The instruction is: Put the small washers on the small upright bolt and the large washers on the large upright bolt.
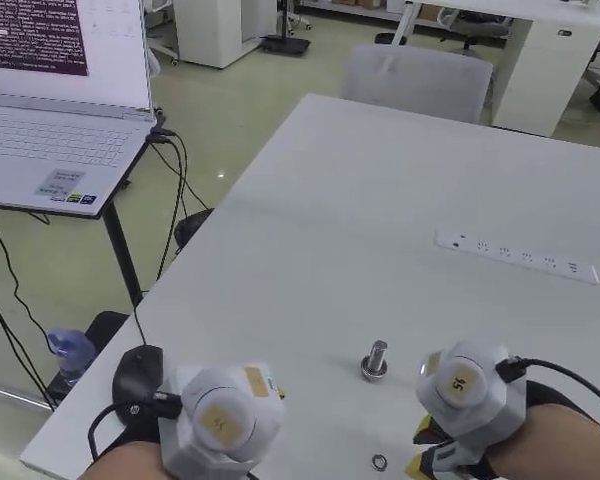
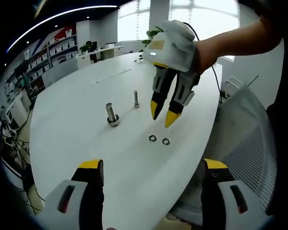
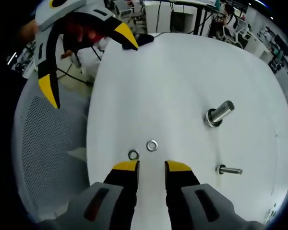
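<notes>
While your right gripper (image 3: 151,166) hovers narrowly open, empty, two washers (image 3: 152,145) lie at its twelve o'clock; close squarely on one; small bolt (image 3: 229,169) waits at three; left gripper (image 2: 152,165) gapes, empty.

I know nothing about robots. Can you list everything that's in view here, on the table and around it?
table: 1, white, under the work
large upright bolt: 1, silver, on the table between the grippers
small upright bolt: 1, silver, beside the large one
washers: 2, silver, flat on the table, side by side
power strip: 1, white, right side of the table
mouse: 1, black, near-left table corner
laptop: 1, white, open, left of the table
bottle: 1, bluish, on the floor
chair: 1, grey, far side
left hand-held gripper: white, yellow tips, wide open
right hand-held gripper: same colours, slightly open, empty, near the washers
</notes>
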`<state>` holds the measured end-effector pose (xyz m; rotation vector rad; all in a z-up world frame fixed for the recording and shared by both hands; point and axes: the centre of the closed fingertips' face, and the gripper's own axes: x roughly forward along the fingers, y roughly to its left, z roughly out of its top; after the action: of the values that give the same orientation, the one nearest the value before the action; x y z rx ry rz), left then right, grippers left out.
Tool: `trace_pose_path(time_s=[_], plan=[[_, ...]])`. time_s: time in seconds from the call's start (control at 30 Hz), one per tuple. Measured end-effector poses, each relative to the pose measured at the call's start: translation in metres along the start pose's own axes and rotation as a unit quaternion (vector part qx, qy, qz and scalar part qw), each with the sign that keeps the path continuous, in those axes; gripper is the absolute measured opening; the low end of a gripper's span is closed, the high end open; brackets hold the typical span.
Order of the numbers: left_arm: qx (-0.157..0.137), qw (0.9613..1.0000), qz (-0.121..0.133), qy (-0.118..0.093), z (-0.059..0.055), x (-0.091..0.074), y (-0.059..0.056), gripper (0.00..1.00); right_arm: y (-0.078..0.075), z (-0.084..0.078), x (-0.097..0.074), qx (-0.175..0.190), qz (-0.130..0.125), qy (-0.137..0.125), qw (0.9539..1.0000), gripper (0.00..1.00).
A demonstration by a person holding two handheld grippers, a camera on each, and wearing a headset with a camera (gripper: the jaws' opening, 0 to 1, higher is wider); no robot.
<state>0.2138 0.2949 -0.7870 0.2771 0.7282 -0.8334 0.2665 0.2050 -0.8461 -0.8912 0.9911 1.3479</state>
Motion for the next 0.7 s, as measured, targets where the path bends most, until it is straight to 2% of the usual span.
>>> trace_pose_path(time_s=[0.2,0.33,0.7], plan=[[-0.004,1.0,0.0,-0.005,0.0,0.001,-0.001,0.84,0.0,0.006,0.015,-0.006,-0.002,-0.003,1.0,0.23],[-0.003,1.0,-0.002,0.003,-0.005,0.002,-0.002,0.83,-0.002,0.009,0.025,-0.01,-0.007,0.001,0.9999,0.23],[-0.002,1.0,-0.004,0.001,-0.004,0.001,-0.002,0.81,-0.006,0.007,0.038,-0.019,-0.018,0.018,0.9995,0.22]])
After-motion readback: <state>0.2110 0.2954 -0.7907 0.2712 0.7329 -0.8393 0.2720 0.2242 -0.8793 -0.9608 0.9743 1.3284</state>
